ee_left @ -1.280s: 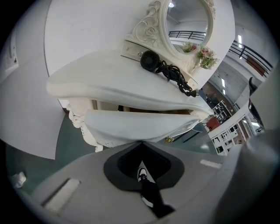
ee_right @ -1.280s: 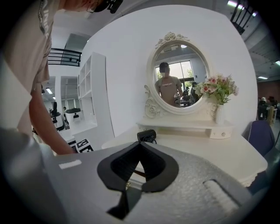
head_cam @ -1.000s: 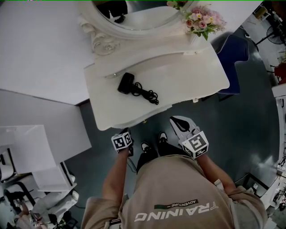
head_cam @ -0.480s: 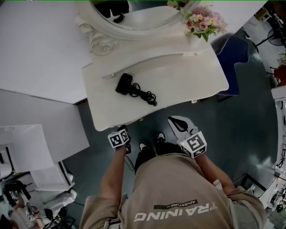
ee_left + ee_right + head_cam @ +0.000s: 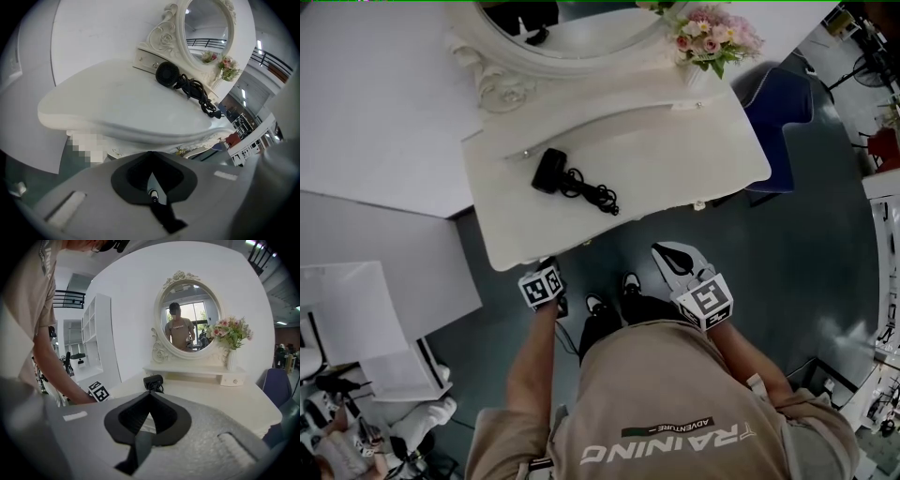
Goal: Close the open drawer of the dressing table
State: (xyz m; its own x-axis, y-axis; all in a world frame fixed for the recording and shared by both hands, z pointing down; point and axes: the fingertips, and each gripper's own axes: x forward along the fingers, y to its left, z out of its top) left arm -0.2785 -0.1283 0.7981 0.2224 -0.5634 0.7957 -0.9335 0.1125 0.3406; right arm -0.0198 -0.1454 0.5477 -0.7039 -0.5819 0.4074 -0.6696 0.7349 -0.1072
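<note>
Left gripper (image 5: pixel 151 155) jaws together, empty, low at dressing table (image 5: pixel 675 169) front edge — right gripper (image 5: pixel 666 253) likewise closed, held clear. Hair dryer (image 5: pixel 551 171) on top; blue chair (image 5: pixel 773 103) beside.

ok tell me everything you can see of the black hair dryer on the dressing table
The hair dryer is matte black, plastic by the look, with a round grilled end that shows in the left gripper view. It lies flat on the white top of the dressing table, left of middle. Its black cord is bunched in loose loops beside it, toward the right. Only the tabletop touches it.
</note>
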